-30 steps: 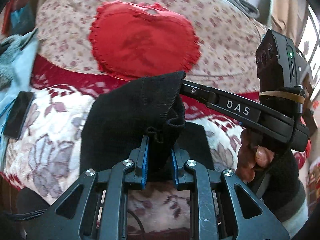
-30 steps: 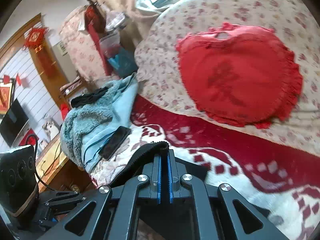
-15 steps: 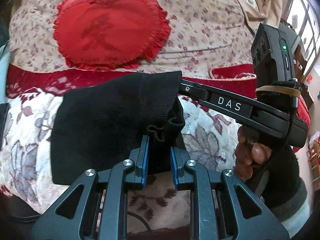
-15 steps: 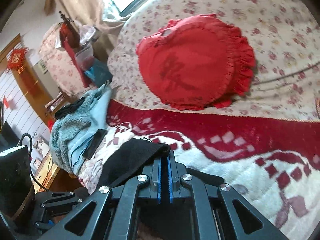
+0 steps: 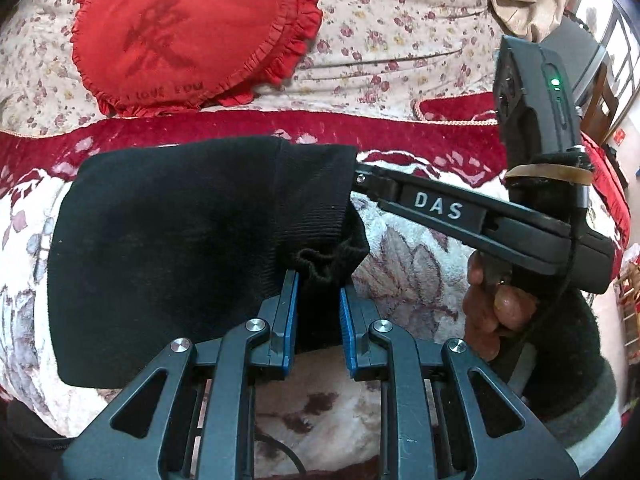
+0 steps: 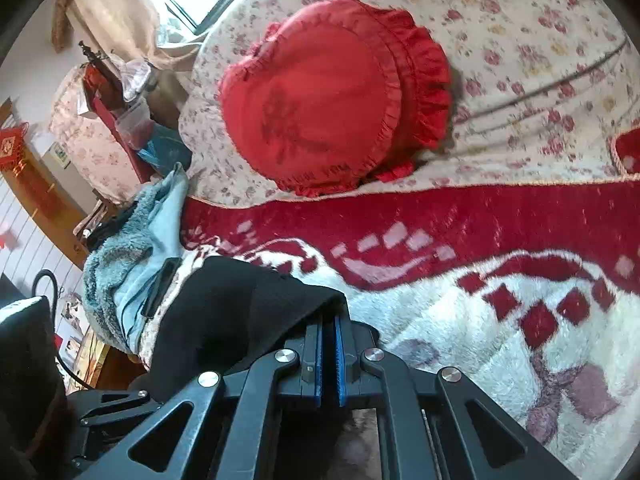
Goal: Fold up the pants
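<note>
Left wrist view shows a red-and-white patterned blanket (image 5: 408,248) covering the bed, a red heart-shaped cushion (image 5: 188,32) behind. Over it hang the black pants (image 5: 168,236), already doubled, carried clear of the surface. The left gripper (image 5: 318,300) pinches a bunched edge; the right gripper (image 6: 328,344), pressed together, nips the ribbed corner. Next, I judge: lower both evenly and lay the fold flat.

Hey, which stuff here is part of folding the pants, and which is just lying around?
Part of the job:
black pants
left gripper
right gripper

Just lying around:
red heart cushion
blue fleece garment
floral blanket
</note>
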A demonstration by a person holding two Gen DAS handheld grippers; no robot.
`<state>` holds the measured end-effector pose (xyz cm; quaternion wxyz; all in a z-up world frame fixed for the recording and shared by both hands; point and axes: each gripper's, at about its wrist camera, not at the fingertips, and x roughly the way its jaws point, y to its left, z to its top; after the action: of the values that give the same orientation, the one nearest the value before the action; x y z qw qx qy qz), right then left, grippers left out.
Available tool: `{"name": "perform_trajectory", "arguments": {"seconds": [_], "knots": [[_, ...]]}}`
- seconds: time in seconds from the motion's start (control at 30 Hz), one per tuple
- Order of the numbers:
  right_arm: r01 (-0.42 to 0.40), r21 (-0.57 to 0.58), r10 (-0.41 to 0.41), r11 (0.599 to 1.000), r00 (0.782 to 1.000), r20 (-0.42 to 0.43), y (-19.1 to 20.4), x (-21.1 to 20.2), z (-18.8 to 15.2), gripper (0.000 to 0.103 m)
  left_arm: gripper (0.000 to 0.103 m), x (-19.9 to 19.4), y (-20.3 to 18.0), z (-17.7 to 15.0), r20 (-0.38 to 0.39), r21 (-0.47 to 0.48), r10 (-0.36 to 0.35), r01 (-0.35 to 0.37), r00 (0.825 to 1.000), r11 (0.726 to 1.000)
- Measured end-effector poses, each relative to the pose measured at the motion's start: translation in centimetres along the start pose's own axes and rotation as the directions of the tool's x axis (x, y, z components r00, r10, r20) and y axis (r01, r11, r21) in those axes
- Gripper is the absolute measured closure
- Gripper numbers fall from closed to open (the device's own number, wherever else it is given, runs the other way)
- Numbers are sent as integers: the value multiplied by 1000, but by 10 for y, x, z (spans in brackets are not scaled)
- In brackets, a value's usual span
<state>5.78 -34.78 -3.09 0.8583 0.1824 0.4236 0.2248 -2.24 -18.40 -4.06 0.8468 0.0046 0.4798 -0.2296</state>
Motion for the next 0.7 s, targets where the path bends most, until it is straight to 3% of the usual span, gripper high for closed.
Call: {"name": "perform_trajectory", "arguments": {"seconds": [0.17,0.37,0.53,0.7], "knots": [[15,16,-15,1000,1000,-26,-7,6,-3,98,85,5,-3,1,-9,3,3,-3,1000,1000],[122,52,-120,991,992,-31,-14,-3,-2,97,85,1,-2,1,-21,-10,-23,23,1000,1000],[132,109,-134,985,991,14,-16,-30,0,97,85,-16,-2,-2,-30,-12,-87,87,996,996],[115,124,-118,986,993,17,-4,-47,-7,93,85,-47,6,-5,2,5,-107,107,994,994]]}}
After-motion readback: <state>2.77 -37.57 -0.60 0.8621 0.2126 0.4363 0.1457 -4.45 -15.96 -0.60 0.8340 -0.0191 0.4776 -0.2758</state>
